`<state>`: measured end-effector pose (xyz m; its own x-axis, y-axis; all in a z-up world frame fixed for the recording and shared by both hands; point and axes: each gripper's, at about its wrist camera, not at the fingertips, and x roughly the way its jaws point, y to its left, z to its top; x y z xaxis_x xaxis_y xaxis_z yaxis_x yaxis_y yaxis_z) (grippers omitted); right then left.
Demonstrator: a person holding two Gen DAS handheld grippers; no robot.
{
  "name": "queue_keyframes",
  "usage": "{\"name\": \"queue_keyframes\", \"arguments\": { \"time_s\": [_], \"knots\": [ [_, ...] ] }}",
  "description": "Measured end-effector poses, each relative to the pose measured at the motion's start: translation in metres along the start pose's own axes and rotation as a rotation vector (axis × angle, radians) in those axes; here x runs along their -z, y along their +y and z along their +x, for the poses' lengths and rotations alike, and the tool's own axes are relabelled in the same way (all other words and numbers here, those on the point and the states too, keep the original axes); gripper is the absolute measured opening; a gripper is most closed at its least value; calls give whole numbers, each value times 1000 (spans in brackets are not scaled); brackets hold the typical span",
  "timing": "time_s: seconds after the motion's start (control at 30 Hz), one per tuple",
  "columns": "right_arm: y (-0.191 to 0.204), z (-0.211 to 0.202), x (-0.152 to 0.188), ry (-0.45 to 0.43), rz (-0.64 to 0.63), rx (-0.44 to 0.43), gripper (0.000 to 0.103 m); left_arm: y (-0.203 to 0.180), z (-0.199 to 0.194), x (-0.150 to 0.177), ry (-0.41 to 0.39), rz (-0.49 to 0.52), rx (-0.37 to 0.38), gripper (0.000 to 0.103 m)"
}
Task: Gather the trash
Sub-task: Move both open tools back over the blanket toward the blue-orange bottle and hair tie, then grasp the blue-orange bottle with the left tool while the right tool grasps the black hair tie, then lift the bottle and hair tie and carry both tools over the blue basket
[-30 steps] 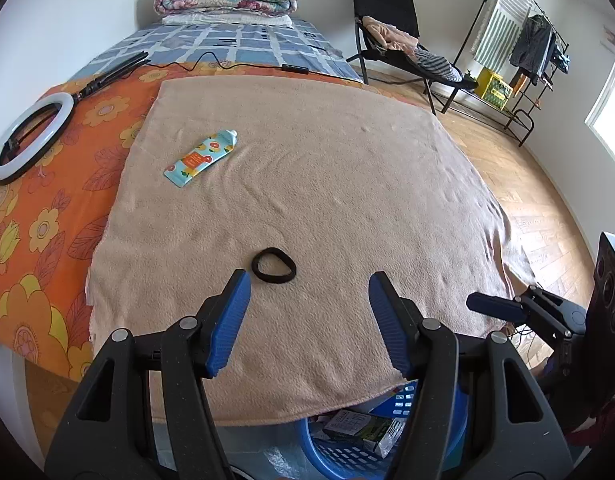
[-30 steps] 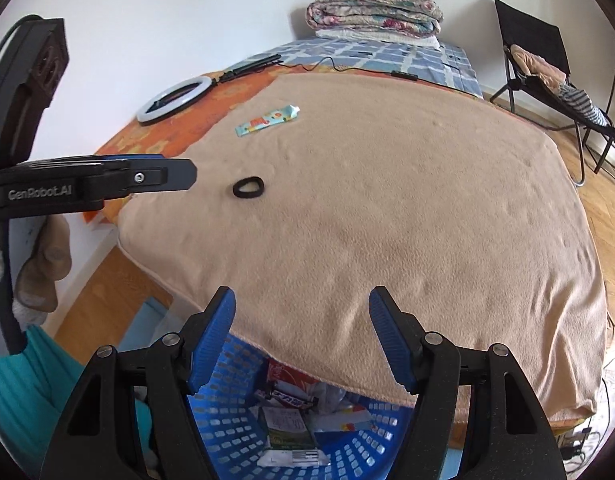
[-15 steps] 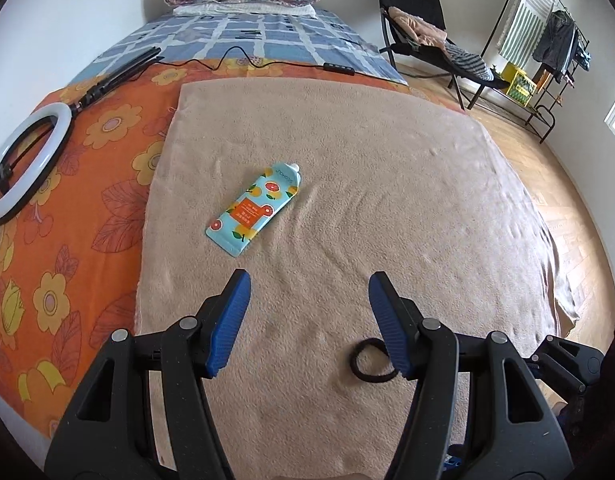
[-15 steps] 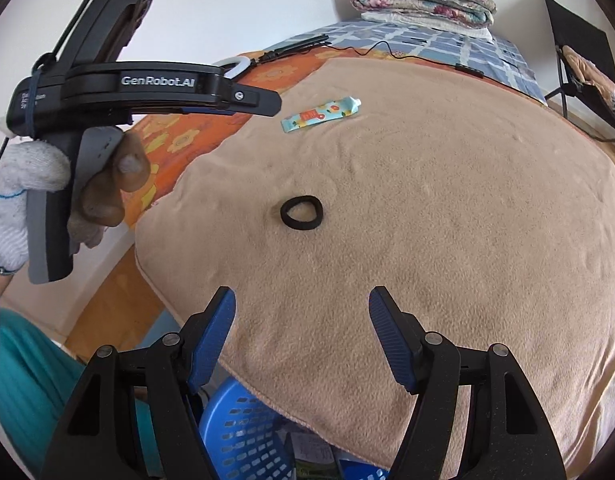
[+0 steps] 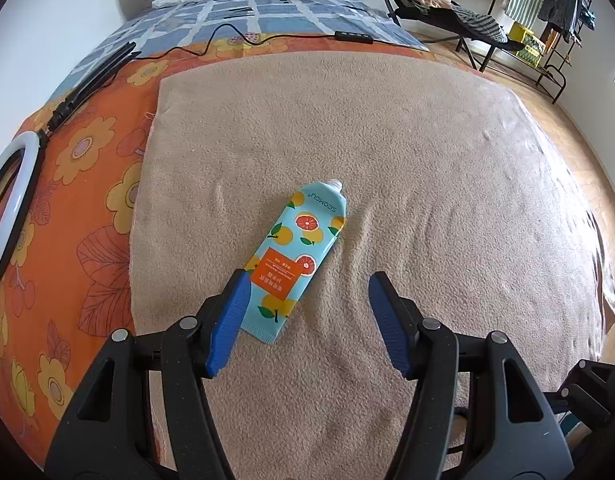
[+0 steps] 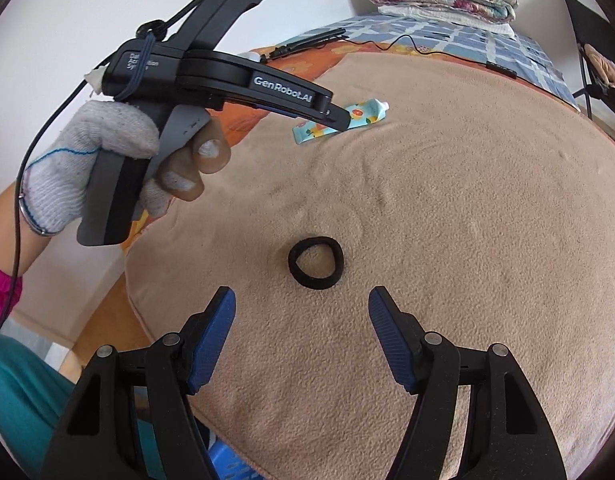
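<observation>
The left finger (image 5: pixel 227 322) covers the tube's (image 5: pixel 295 256) lower left corner. In the right wrist view the left gripper (image 6: pixel 338 117) hides the tube's (image 6: pixel 363 114) middle, and the basket (image 6: pixel 223 462) is mostly under the blanket (image 6: pixel 467 220).

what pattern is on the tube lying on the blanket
Light blue tube printed with oranges and grapefruit slices, plus an orange label; clearest in the left wrist view.

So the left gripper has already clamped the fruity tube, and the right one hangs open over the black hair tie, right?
Not quite. The left gripper is open too: in the left wrist view the tube lies loose on the blanket, beside one pad. The right gripper does hang open near the hair tie.
</observation>
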<state>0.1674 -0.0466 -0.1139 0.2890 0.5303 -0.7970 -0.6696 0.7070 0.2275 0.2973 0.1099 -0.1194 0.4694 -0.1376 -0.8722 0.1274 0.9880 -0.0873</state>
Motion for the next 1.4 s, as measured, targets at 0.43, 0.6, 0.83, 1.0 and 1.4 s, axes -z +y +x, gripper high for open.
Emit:
{"name": "queue_keyframes", "arguments": {
  "time_s": [0.43, 0.6, 0.83, 1.0, 1.4],
  "knots": [
    [1, 19, -9, 18, -15, 25, 58, 6, 22, -11, 6, 20, -30, 55],
    [3, 22, -6, 29, -29, 41, 57, 4, 23, -11, -3, 30, -40, 48],
    [4, 22, -6, 29, -49, 77, 35, 6, 19, -10, -40, -7, -40, 38],
    [-4, 22, -9, 25, -25, 65, 12, 10, 15, -8, -60, -38, -55, 37],
    [-5, 2, -15, -37, -6, 65, 8, 13, -13, -3, -105, -56, -67, 35]
  ]
}}
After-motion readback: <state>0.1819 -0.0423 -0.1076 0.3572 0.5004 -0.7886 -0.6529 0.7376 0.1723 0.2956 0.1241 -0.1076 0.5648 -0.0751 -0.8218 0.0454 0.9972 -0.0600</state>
